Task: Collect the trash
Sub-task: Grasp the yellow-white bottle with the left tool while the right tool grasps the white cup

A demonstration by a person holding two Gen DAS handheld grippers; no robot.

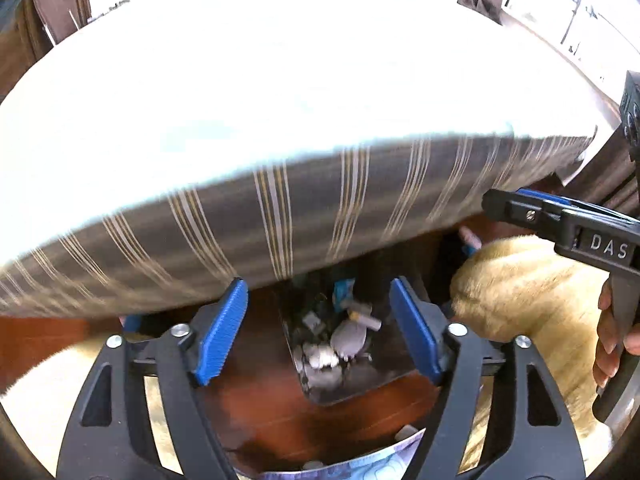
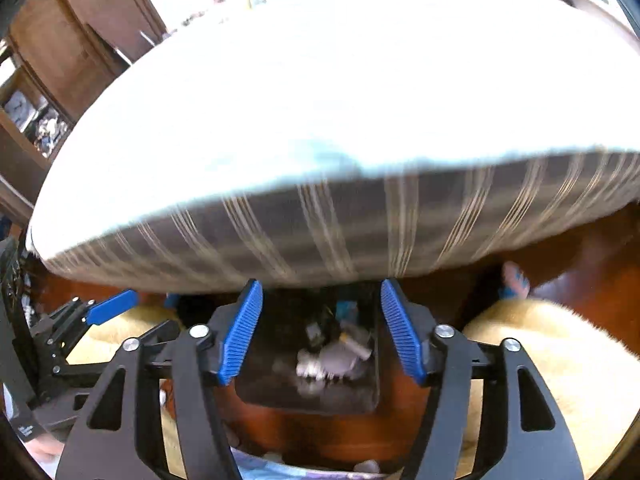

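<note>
Blue-padded fingers fill the bottom of both views, and both tools gape wide with nothing between the pads. Left gripper hangs over a dark bin on the red-brown wooden floor, and through its spread jaws we see the trash already down inside: grey crumpled lumps, a pale stub, a scrap of blue wrapper. Right gripper looks down on the same bin, with the same trash heaped in it, blurred. Just past the bin's far edge rises the grey striped side of a mattress, its white top glaring in the light. A tan fluffy rug lies against the bin's right side. At the left view's right edge, a hand grips the other tool's handle.
</note>
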